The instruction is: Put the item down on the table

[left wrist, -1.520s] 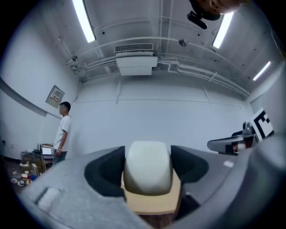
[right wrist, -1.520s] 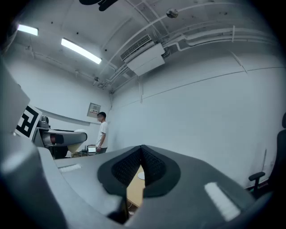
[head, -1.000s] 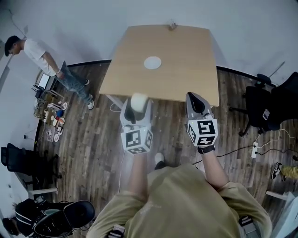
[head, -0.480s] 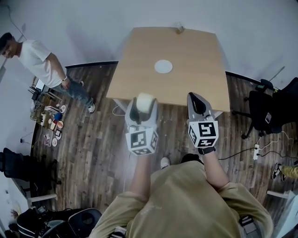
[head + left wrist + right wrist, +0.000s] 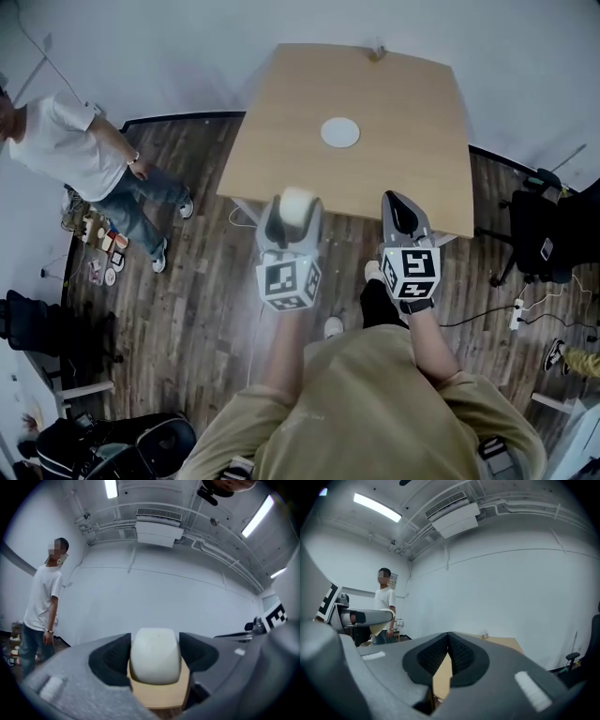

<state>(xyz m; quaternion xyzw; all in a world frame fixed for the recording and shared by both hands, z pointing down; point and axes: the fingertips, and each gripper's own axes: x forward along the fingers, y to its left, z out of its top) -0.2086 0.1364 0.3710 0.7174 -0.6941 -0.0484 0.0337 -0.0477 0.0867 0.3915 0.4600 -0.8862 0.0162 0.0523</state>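
Note:
My left gripper (image 5: 296,208) is shut on a rounded white item (image 5: 297,202), which fills the gap between the dark pads (image 5: 109,660) as the white item (image 5: 155,655) in the left gripper view. It hangs just short of the near edge of the wooden table (image 5: 394,141). My right gripper (image 5: 398,204) is shut with nothing in it, its pads meeting in the right gripper view at the gripper (image 5: 449,654), also near the table's front edge. A small white disc (image 5: 339,132) lies on the tabletop.
A person in a white shirt (image 5: 70,150) stands at the left by the wall. A small object (image 5: 377,52) sits at the table's far edge. Black chairs (image 5: 548,234) stand at the right; clutter (image 5: 98,258) lies on the wooden floor at the left.
The view has shifted: the table has come closer and lower in the picture. Both grippers have kept their grip and stayed near the table's front edge. The person at the left has stepped closer.

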